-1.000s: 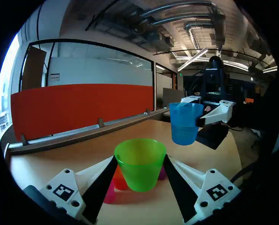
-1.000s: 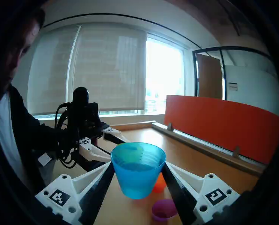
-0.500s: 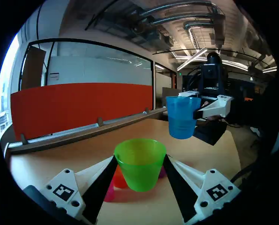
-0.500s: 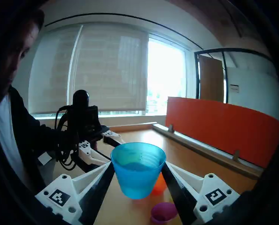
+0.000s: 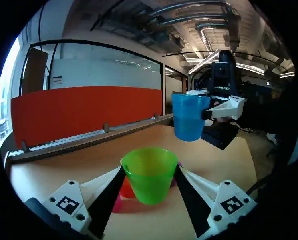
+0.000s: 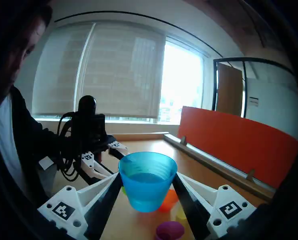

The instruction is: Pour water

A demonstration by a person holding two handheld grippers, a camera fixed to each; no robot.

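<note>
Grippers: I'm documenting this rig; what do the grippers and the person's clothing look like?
Both the left gripper and right gripper have white angular fingers with black inner pads and square black-and-white markers. Seen from the right gripper view, a black camera housing with looped black cables tops the left one. The person wears a dark sleeve.

Blue cup (image 6: 147, 188): translucent, upright, part-filled with water, raised.
Green cup (image 5: 150, 176): translucent, upright, looks empty, lower.

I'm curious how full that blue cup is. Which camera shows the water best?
The right gripper view: the blue cup is close, and you look down onto the water inside. The left gripper view shows the cup farther off, from the side.
</note>
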